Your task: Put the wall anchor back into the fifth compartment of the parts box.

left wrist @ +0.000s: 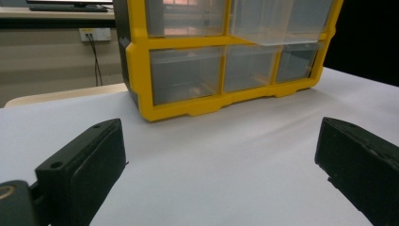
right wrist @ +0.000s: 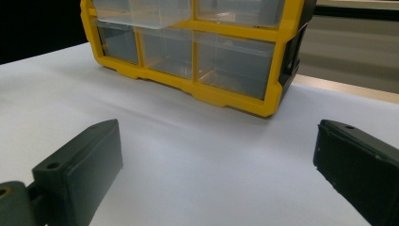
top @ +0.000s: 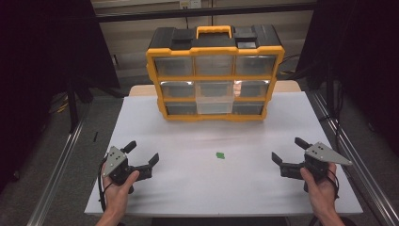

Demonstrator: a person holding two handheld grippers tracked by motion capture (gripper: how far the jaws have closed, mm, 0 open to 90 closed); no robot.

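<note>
- Left gripper (top: 142,155) and right gripper (top: 288,150): jaws spread wide, nothing between them, low over the white table (top: 188,188).
- Ahead of both, between them: small green piece (top: 219,155), flat, apart from each.
- Risk: hard black jaws likely to slide so thin a piece on the smooth sheet instead of pinching it.
- Farther ahead: yellow plastic organizer (top: 215,70), clear drawers, middle drawer (top: 214,100) pulled out; easily missed on a drop.
</note>
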